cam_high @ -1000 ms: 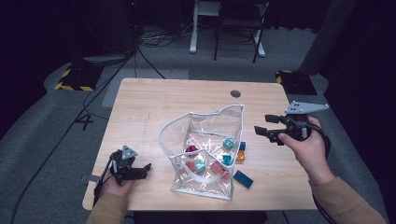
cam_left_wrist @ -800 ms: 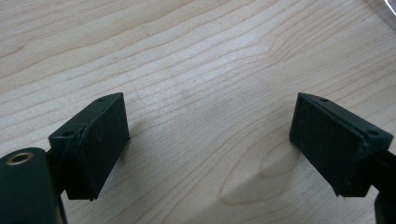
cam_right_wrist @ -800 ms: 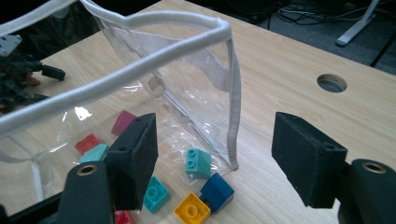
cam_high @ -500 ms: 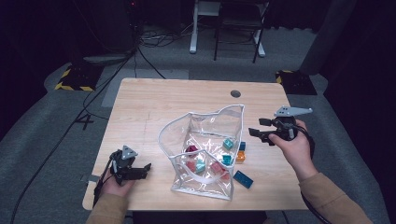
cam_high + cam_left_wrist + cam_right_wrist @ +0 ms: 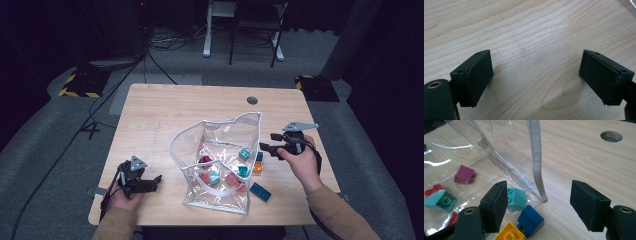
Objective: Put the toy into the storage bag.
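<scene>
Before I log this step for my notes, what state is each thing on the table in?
Clear bag: open at the top, standing slumped, bricks inside.
Blue brick: outside the bag, on the table.
Yellow brick: outside, touching the blue one.
Long blue brick: loose beside the bag.
Left claw: open, nothing between its jaws.
Right claw: open, near the bag's edge.
</scene>
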`<action>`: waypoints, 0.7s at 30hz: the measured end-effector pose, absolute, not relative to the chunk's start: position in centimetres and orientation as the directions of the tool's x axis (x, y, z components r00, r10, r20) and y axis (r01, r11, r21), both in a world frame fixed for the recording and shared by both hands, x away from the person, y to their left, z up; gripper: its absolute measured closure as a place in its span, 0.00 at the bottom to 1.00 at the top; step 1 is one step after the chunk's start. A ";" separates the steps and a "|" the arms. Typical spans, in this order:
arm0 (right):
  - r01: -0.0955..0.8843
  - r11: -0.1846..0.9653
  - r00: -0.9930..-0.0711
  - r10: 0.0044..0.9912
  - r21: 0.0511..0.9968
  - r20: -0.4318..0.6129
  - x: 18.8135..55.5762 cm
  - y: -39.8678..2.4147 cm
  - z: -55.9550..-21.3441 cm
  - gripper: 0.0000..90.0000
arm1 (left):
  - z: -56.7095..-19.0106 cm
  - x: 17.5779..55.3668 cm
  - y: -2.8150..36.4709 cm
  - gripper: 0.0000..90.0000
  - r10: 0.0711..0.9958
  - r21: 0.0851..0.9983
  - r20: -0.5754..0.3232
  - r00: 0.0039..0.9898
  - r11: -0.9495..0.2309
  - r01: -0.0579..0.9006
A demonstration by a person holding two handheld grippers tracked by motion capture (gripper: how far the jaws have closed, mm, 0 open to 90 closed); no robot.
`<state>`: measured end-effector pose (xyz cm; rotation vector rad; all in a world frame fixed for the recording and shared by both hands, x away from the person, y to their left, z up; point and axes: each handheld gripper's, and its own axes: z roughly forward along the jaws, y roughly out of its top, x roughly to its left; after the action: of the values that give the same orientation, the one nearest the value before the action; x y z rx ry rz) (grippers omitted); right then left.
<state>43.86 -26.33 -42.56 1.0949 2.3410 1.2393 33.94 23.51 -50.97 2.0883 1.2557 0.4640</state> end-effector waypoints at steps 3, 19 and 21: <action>0.501 0.350 -0.670 0.736 0.791 0.099 44.1 -26.2 -43.5 0.35 | -51.0 33.9 23.5 0.13 0.877 0.686 -0.029 0.479 -0.331 0.648; 0.537 0.363 -0.648 0.756 0.762 0.096 45.0 -25.4 -47.2 0.35 | -51.0 33.9 23.5 0.13 0.877 0.686 -0.028 0.480 -0.333 0.647; 0.541 0.363 -0.645 0.758 0.758 0.097 45.1 -25.3 -47.4 0.35 | -51.0 33.9 23.5 0.13 0.877 0.686 -0.028 0.480 -0.333 0.647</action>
<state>45.07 -25.29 -47.42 1.1543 2.3588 1.1563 33.94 23.53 -50.97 2.0907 1.2541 0.4643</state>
